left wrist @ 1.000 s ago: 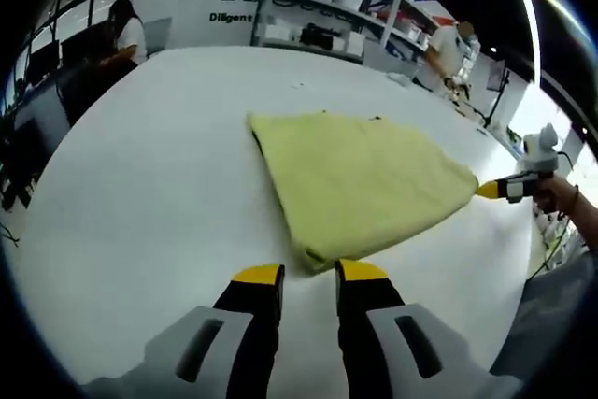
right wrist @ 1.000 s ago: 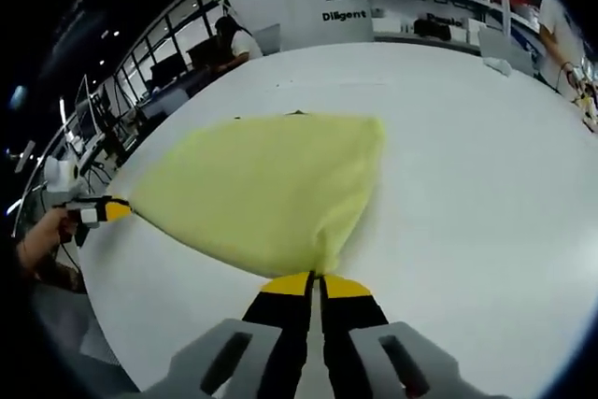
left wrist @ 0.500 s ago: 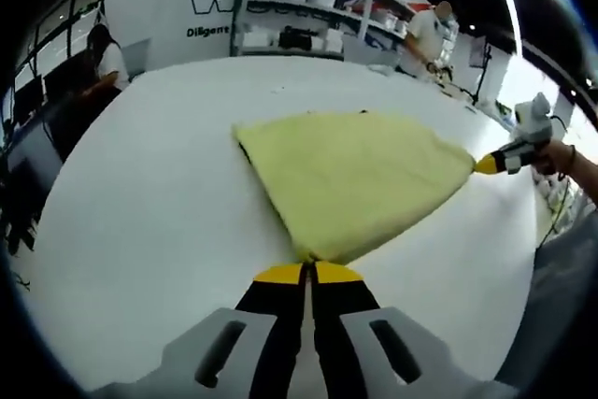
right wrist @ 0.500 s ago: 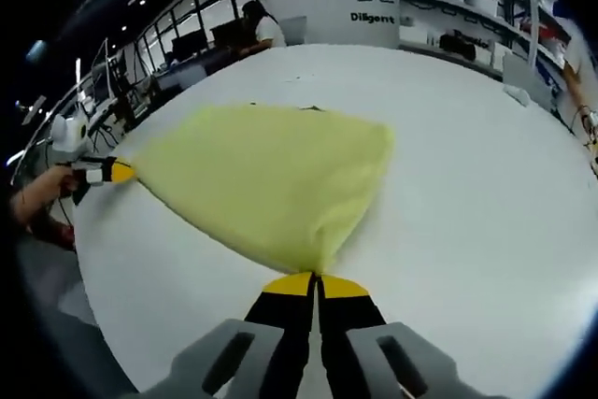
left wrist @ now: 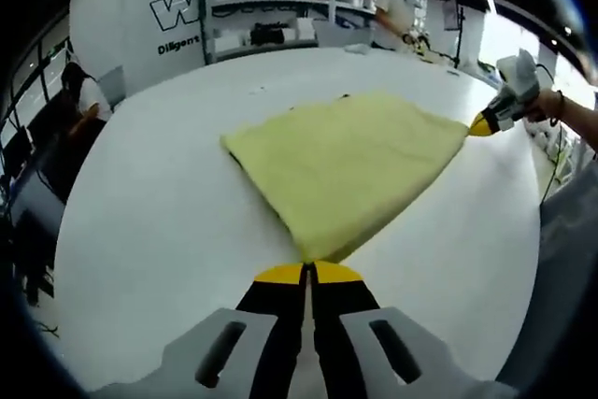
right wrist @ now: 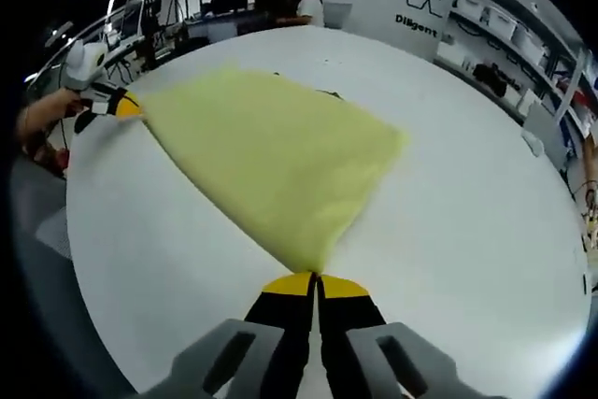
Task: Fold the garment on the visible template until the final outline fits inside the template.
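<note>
A pale yellow garment (left wrist: 350,161) lies folded on the white table (left wrist: 159,231), stretched between both grippers. My left gripper (left wrist: 310,272) is shut on the garment's near corner in the left gripper view. The right gripper (left wrist: 479,124) comes in from the right there, pinching the far corner. In the right gripper view the garment (right wrist: 271,151) spreads away from my right gripper (right wrist: 315,281), which is shut on its corner; the left gripper (right wrist: 121,106) holds the opposite corner at the left. A dark trace of the template (right wrist: 327,93) peeks out past the cloth's far edge.
Shelving with white bins (left wrist: 271,2) and a white wall with lettering (left wrist: 182,21) stand behind the table. A person (left wrist: 79,100) sits at the table's far left edge; another stands at the back (left wrist: 406,7). A hand (left wrist: 561,114) holds the right gripper.
The left gripper went from open to shut on the garment's near corner. Both grippers have since shifted, pulling the cloth flatter and wider between them.
</note>
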`<state>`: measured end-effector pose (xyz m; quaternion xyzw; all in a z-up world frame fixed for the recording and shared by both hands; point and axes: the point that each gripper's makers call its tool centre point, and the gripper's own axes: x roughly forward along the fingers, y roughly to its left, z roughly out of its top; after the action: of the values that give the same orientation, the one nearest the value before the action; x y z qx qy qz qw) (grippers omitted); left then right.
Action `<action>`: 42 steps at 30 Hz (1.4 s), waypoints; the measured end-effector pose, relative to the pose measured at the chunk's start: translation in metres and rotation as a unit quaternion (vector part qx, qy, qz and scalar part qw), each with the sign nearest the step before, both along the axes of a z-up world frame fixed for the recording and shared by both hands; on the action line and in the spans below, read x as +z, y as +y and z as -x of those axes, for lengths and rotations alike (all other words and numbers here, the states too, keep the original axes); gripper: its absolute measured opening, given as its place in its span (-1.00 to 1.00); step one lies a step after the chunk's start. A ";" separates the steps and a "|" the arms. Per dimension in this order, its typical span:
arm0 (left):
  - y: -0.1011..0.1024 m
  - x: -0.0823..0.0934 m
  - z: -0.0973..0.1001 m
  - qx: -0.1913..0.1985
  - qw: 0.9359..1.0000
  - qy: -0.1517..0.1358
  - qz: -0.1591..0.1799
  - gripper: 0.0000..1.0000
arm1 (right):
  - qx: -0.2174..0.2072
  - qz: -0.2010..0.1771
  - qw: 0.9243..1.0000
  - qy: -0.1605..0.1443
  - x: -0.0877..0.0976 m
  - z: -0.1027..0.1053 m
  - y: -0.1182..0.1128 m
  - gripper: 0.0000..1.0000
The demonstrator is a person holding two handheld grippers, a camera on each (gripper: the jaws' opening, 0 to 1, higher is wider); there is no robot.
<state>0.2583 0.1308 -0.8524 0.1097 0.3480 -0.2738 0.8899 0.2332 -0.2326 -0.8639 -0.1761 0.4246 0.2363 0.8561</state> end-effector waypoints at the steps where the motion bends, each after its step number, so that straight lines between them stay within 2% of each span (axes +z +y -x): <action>1: 0.000 0.000 0.001 -0.002 1.000 -0.001 -0.002 -0.93 | 0.001 0.000 1.000 0.001 0.000 0.001 0.000 -1.00; 8: -0.001 0.000 0.013 -0.021 1.000 0.006 -0.011 -0.93 | -0.011 -0.008 1.000 0.004 -0.002 0.010 -0.002 -1.00; 12: -0.001 0.000 0.019 -0.019 1.000 0.016 -0.013 -0.93 | -0.029 -0.022 0.999 0.010 -0.003 0.017 -0.001 -1.00; 18: 0.001 0.000 0.031 -0.022 0.999 0.025 -0.038 -0.93 | -0.042 -0.037 0.998 0.016 -0.003 0.027 0.000 -1.00; 20: 0.002 -0.001 0.033 -0.034 0.998 0.019 -0.054 -0.93 | -0.044 -0.041 0.998 0.017 -0.002 0.030 0.001 -1.00; 31: 0.002 -0.005 0.048 -0.034 0.997 0.038 -0.059 -0.92 | -0.074 -0.067 0.995 0.022 -0.004 0.044 -0.001 -1.00; 36: 0.002 -0.008 0.055 -0.029 0.996 0.052 -0.063 -0.92 | -0.076 -0.060 0.995 0.025 -0.006 0.047 -0.004 -1.00; 42: 0.003 -0.011 0.056 -0.016 0.995 0.053 -0.077 -0.90 | -0.090 -0.056 0.994 0.019 -0.005 0.046 -0.008 -1.00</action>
<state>0.2022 0.1341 -0.8632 0.1691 0.4132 -0.2661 0.8543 0.1874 -0.2403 -0.8690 -0.0847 0.4409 0.1844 0.8743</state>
